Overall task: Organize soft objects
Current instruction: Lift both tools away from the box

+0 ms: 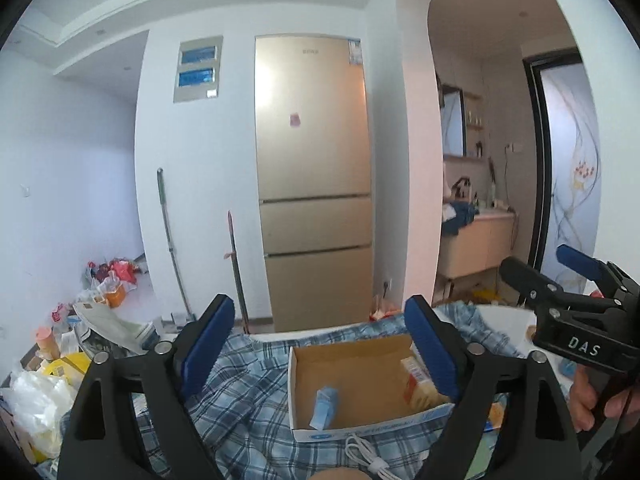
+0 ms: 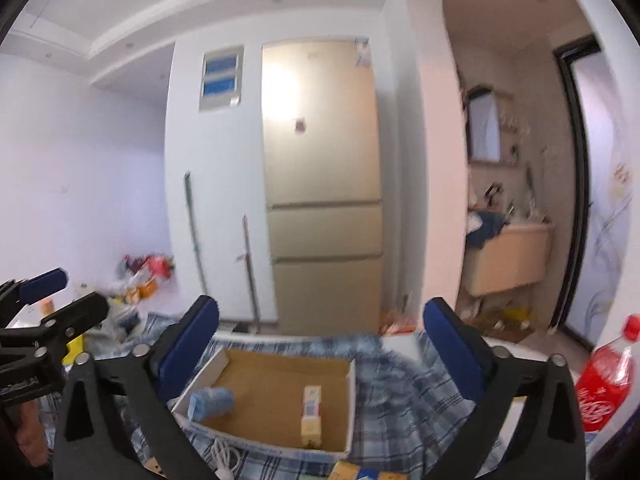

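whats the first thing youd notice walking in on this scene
The tall gold fridge against the back wall, dead centre, stands out first. Below it, an open cardboard box sits on a blue plaid cloth, holding a small blue soft bundle and a yellow carton. Both grippers, left and right, hang wide open and empty above the box, and a red soda bottle stands at the right.

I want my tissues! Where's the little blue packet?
The small blue soft packet lies inside the open cardboard box, in its near left corner, left of the upright yellow carton, on the blue plaid cloth.
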The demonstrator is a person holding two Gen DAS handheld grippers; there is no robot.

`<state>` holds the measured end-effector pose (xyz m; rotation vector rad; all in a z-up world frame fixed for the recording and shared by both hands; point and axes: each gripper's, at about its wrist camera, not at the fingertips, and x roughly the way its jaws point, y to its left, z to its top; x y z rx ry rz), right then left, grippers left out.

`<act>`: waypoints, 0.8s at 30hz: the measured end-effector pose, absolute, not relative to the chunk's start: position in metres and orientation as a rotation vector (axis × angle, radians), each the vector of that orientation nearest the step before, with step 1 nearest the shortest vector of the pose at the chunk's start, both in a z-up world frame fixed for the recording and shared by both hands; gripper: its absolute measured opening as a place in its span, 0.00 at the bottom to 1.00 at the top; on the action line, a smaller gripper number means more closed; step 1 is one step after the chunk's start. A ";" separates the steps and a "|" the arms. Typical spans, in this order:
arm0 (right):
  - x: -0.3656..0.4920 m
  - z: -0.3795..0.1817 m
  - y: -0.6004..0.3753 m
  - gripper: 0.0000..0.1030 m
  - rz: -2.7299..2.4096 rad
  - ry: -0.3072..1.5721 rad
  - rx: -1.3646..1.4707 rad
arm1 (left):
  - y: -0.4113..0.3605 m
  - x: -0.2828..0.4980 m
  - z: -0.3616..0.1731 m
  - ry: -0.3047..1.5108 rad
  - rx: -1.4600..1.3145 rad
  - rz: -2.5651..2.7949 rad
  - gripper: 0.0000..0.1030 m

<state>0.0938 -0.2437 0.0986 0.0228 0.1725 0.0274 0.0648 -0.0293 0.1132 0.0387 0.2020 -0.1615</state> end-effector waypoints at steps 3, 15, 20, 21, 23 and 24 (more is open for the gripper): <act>0.076 0.106 -0.240 1.00 0.011 0.113 0.006 | -0.025 0.047 0.120 0.156 0.027 -0.165 0.99; 0.036 0.104 -0.238 1.00 0.047 0.048 0.002 | -0.011 0.007 0.113 0.084 0.006 -0.164 1.00; 0.032 0.089 -0.238 1.00 0.079 0.061 0.006 | -0.003 -0.002 0.098 0.082 -0.024 -0.164 1.00; 0.032 0.085 -0.237 1.00 0.086 0.066 -0.001 | -0.002 -0.005 0.094 0.080 -0.021 -0.164 1.00; 0.031 0.076 -0.236 1.00 0.076 0.079 -0.015 | -0.001 -0.010 0.087 0.071 -0.005 -0.161 1.00; 0.032 0.072 -0.236 1.00 0.076 0.088 -0.020 | -0.001 -0.010 0.084 0.073 0.003 -0.161 1.00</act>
